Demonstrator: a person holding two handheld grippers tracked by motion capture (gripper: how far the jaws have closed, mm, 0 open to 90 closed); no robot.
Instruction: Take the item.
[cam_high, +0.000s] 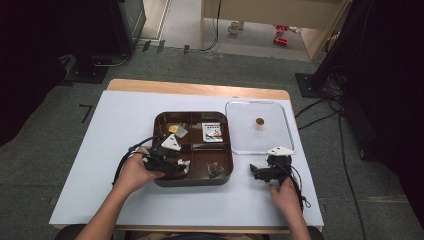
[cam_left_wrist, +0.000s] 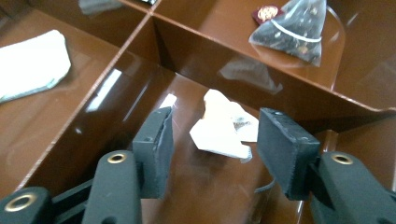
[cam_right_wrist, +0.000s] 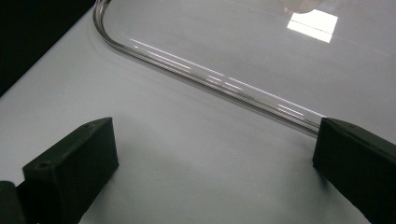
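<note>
left gripper (cam_left_wrist: 212, 149) straddles one white packet (cam_left_wrist: 223, 130), untouched, in one brown tray (cam_left_wrist: 116, 79).

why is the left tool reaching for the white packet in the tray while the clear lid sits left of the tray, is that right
One slip: the clear lid sits right of the tray, as the high view shows. The left tool does straddle the white packet, jaws not yet touching it.

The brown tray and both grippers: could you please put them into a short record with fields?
tray: brown divided tray on the white table cover
left gripper: open, jaws either side of a white crumpled packet, pads not touching
neighbouring compartment: pyramid tea bag
right gripper: open over the cover, beside the clear lid
</note>
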